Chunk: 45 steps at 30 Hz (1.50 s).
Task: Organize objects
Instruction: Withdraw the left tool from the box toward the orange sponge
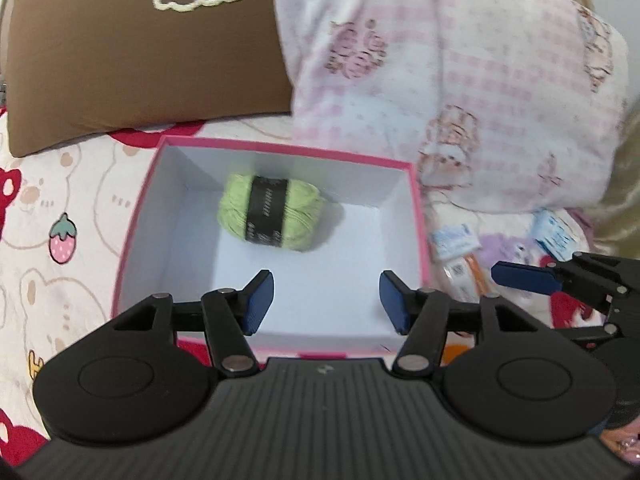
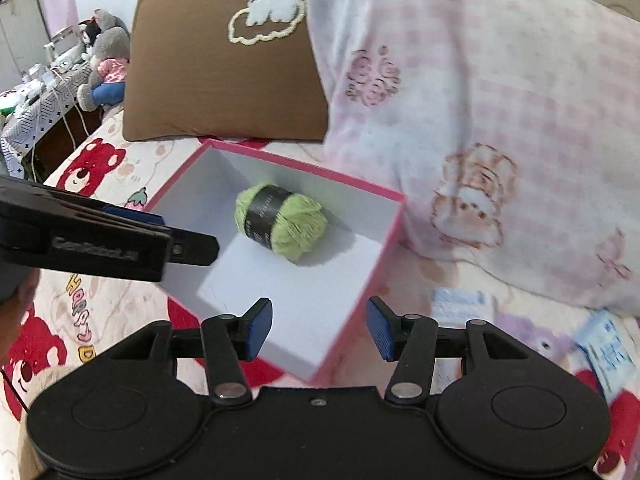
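Green yarn point(image 1: 272, 210) lying sideways in box point(image 1: 276, 150)

left wrist: steeply down, near | right wrist: same (from right) | shared: pink box point(image 1: 276, 152)

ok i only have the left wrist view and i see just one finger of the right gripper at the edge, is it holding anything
Observer: No. The right gripper is open, with nothing between its fingers.
Operator: anything off the bed that i can't see
Observer: Yes. Stuffed toys sit beside the bed past the brown pillow, next to a side table with a patterned cloth.
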Each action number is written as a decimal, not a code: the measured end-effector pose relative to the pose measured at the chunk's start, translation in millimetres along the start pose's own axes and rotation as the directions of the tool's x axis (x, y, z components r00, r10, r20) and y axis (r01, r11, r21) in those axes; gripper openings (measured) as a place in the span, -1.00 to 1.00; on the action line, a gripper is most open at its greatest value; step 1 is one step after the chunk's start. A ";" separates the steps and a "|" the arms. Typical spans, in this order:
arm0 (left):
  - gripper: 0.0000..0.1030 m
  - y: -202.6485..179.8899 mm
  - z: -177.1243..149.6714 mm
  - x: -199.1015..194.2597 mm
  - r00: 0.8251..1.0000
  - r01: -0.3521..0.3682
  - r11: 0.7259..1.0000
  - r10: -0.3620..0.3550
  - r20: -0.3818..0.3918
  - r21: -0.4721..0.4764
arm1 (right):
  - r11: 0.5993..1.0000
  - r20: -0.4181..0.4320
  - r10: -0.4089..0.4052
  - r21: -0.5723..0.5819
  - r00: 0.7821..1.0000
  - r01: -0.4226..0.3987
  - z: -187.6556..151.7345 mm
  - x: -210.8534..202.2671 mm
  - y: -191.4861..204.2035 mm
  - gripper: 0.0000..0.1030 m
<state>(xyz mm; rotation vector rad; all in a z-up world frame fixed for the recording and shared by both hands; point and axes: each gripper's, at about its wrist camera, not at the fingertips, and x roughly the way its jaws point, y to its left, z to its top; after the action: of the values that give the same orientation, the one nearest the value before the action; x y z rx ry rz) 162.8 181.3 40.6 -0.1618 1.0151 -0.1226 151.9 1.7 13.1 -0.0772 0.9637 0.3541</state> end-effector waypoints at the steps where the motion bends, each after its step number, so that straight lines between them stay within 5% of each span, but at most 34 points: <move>1: 0.13 -3.4 -1.9 -2.3 1.000 0.005 1.000 -0.005 -0.009 0.003 | 1.000 -0.009 -0.011 0.001 1.000 0.011 -3.2 -4.5 -1.3 0.11; 8: 0.13 -26.5 -17.8 -25.4 1.000 -0.004 0.998 0.005 -0.009 0.057 | 1.000 -0.037 -0.028 0.004 0.999 0.028 -26.4 -34.0 -8.8 0.11; 24: 0.16 -89.4 -64.2 -79.8 0.993 0.114 0.966 -0.110 -0.032 0.233 | 0.993 -0.017 -0.063 -0.097 0.998 0.061 -79.3 -97.1 -10.5 0.13; 41: 0.16 -113.3 -113.2 -44.2 0.983 0.156 0.953 -0.126 -0.130 0.261 | 0.995 -0.059 -0.049 -0.084 0.997 0.044 -140.0 -86.7 -16.6 0.14; 45: 0.16 -117.5 -120.4 -30.3 0.982 0.160 0.953 -0.126 -0.142 0.257 | 0.998 -0.023 0.007 -0.066 1.000 -0.009 -151.6 -77.6 -24.7 0.14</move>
<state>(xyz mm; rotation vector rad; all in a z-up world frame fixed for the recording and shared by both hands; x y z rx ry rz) 41.2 62.0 26.1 0.0199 1.1003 -0.4048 0.1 -75.1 -12.8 -0.1382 0.9754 0.3934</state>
